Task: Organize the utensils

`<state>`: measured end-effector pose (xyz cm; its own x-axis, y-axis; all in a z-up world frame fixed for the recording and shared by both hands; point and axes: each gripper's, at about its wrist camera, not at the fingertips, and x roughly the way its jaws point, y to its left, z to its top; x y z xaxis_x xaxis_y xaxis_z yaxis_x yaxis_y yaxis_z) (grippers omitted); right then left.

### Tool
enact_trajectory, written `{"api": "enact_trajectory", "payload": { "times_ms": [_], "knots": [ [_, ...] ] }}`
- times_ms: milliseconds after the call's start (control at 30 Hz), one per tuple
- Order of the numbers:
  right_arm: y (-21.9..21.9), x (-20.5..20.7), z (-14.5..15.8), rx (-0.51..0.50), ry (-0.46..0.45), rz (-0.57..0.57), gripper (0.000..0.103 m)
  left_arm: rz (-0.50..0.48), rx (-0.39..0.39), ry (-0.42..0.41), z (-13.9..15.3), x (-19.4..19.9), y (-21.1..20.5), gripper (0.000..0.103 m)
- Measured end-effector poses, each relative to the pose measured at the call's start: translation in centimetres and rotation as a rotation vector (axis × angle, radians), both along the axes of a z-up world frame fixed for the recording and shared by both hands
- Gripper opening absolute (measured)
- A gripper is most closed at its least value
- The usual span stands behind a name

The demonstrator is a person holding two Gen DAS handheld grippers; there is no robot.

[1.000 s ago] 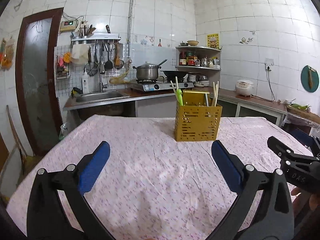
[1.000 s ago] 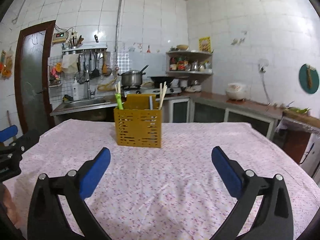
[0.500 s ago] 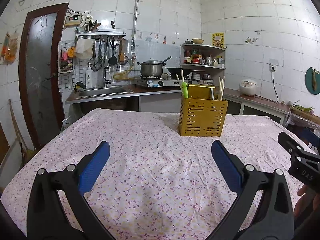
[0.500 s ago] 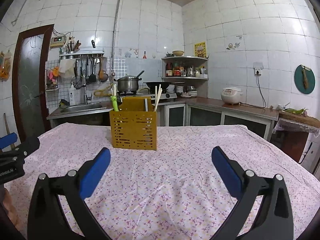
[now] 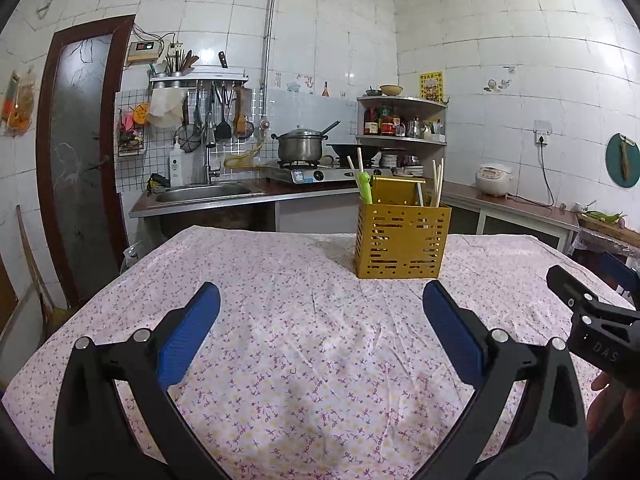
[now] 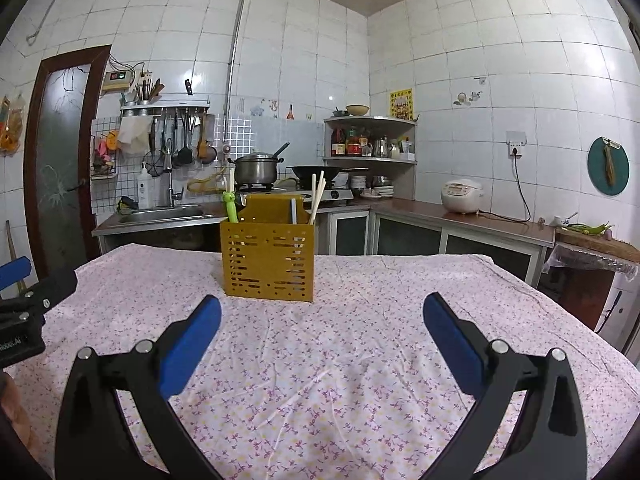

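A yellow perforated utensil holder stands on the flowered tablecloth, toward the far side. Pale chopsticks and a green-handled utensil stick up out of it. My left gripper is open, well short of the holder, with nothing between its blue pads. My right gripper is also open and empty, the holder ahead and slightly left. The right gripper shows at the left view's right edge.
Behind the table runs a counter with a sink, a stove with a steel pot and a wok, a corner shelf and a rice cooker. A door stands at left.
Both grippers have tilted upward and pulled back a little, so the holder sits lower and smaller in each view. Both stay open and empty.
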<state>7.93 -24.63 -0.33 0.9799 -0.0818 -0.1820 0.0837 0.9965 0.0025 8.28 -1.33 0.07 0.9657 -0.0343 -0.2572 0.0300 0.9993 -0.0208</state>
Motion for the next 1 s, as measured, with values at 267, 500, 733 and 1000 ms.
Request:
{"api": "enact_trajectory", "payload": {
  "times_ms": [267,500,733,1000],
  "knots": [
    [0.13,-0.08,0.07,-0.008,-0.004,-0.001,0.099,-0.001,0.010,-0.025,0.10,-0.36,-0.22,0.098],
    [-0.44,0.00,0.13,0.012,-0.004,-0.010,0.099,0.002,0.021,-0.038,0.14,-0.54,-0.51,0.098],
    [-0.52,0.11,0.14,0.013,-0.004,-0.010,0.099,0.004,0.023,-0.033,0.03,-0.40,-0.41,0.098],
    [-0.77,0.18,0.07,0.019,-0.003,-0.020,0.099,0.005,0.013,-0.025,-0.07,-0.18,-0.11,0.098]
  ]
}}
